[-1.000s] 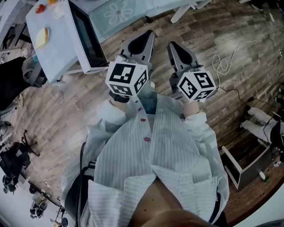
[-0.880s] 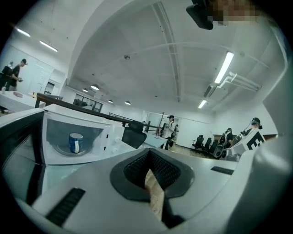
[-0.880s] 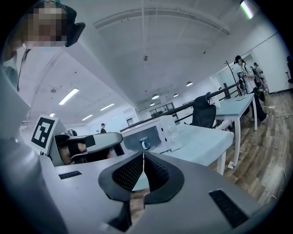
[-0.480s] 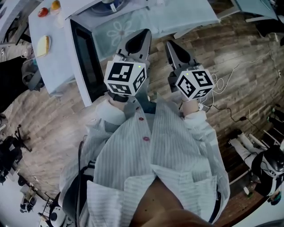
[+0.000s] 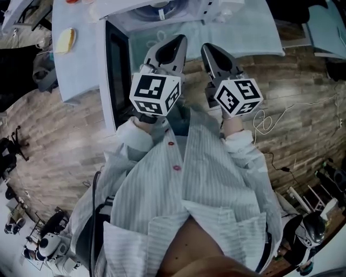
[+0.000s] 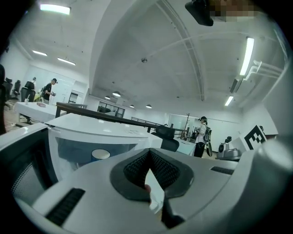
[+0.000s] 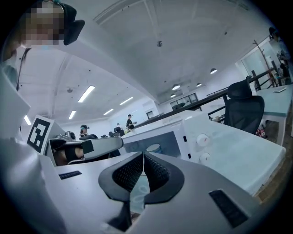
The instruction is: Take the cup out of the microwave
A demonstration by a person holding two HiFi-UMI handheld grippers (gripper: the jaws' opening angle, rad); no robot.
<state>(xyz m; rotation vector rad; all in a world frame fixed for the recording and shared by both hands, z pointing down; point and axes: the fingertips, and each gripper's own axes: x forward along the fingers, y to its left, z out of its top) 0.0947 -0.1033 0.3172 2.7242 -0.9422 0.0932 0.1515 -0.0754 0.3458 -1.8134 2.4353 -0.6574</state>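
The white microwave stands on a pale blue table with its door swung open to the left. Inside its cavity sits the cup, blue with a white top, which also shows in the right gripper view. Both grippers hover side by side in front of the open microwave, short of it and pointing at it. My left gripper has its jaws together and holds nothing. The jaws of my right gripper are likewise shut and empty. Neither gripper touches the cup.
The microwave's two control knobs are on its right side. A yellow food item lies on the table's left part. A white cable lies on the wooden floor. An office chair stands beyond, and people stand far off.
The microwave and table have swung from the upper left to straight ahead of both grippers and come nearer. The jaws stay shut.
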